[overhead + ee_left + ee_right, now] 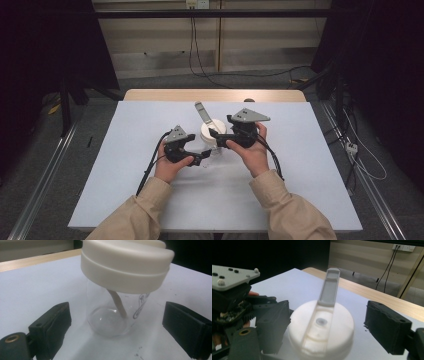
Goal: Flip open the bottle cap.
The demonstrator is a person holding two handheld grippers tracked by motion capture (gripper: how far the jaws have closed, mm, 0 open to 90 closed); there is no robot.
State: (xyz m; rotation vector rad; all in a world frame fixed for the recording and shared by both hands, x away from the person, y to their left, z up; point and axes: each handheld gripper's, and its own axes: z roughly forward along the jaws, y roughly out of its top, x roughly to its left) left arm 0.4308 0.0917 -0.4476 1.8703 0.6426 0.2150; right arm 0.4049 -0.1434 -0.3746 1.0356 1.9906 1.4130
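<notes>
A clear glass cup (107, 322) with a cream lid (212, 131) stands upright mid-table. A grey flip-up spout (329, 287) rises from the lid (322, 330), and a pale straw (117, 303) runs down inside the glass. My left gripper (202, 158) is at the cup's near-left side. Its jaws are open on either side of the glass body, and both pads (56, 327) are clear of it. My right gripper (216, 135) comes in from the right at lid height. It is open, with its pads (387, 327) flanking the lid; the left one is very near the rim.
The cup stands on a white board (150, 175) laid over a wooden table (150, 95). Dark curtains hang on both sides. Cables (360, 155) and metal rails lie on the floor around the table.
</notes>
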